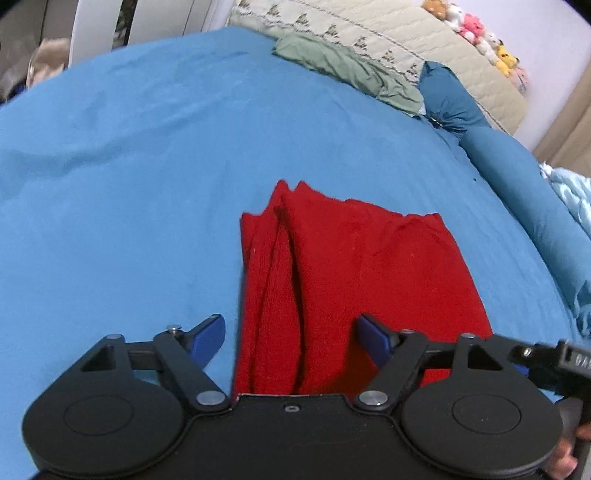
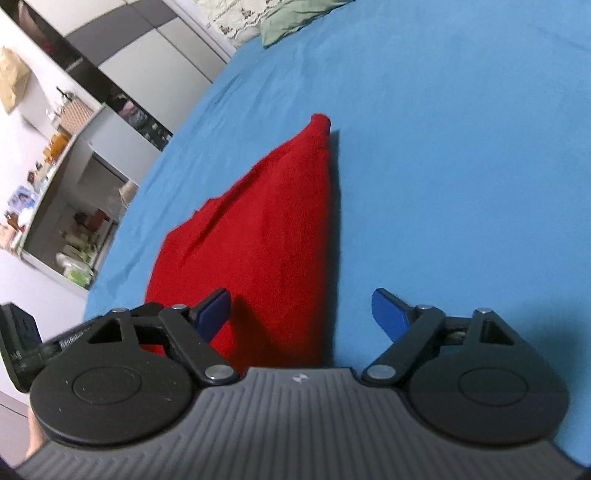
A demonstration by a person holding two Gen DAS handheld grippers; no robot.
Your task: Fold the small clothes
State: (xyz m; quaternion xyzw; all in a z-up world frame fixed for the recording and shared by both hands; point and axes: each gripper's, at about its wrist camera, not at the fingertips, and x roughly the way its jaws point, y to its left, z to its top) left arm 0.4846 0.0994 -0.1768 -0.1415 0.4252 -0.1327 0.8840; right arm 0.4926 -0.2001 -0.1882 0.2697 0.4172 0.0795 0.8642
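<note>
A red knit garment (image 1: 343, 273) lies folded on the blue bedsheet (image 1: 129, 184), with lengthwise creases along its left side. My left gripper (image 1: 291, 338) is open just above the garment's near edge, its blue fingertips (image 1: 208, 338) spread to either side of the left part. In the right wrist view the same garment (image 2: 258, 236) lies as a long red shape. My right gripper (image 2: 301, 314) is open over its near right edge, with one blue fingertip (image 2: 214, 314) above the cloth and the other above the sheet. Neither gripper holds anything.
A crumpled green garment (image 1: 347, 70) lies at the far side of the bed by a patterned beige quilt (image 1: 369, 33). A dark blue bolster (image 1: 498, 155) runs along the right. Plush toys (image 1: 476, 33) sit at the back. Shelves and cabinets (image 2: 70, 192) stand left of the bed.
</note>
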